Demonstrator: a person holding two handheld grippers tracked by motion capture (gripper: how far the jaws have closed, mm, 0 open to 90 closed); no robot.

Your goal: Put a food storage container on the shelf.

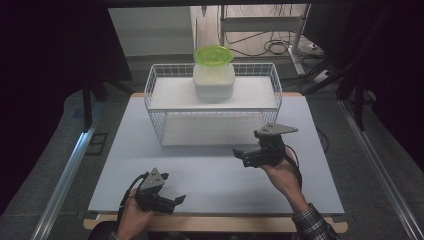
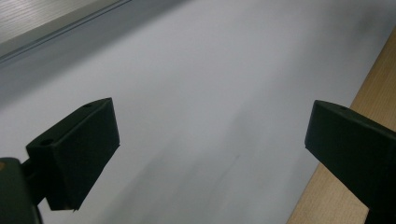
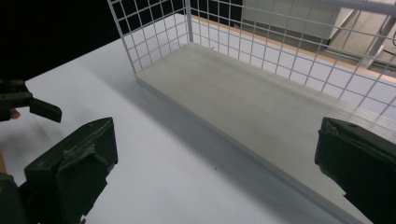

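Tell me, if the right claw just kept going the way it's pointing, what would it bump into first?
Probably the lower board of the white wire rack: the right claw, jaws wide open and empty, aims at its open front. Depth is uncertain, so it might graze the white tabletop first.

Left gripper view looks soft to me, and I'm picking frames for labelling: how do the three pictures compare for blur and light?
Left gripper view: smeared table, jaws sharp. Right gripper view: wire rack fairly crisp. High view: dark surroundings, green-lidded container well lit.
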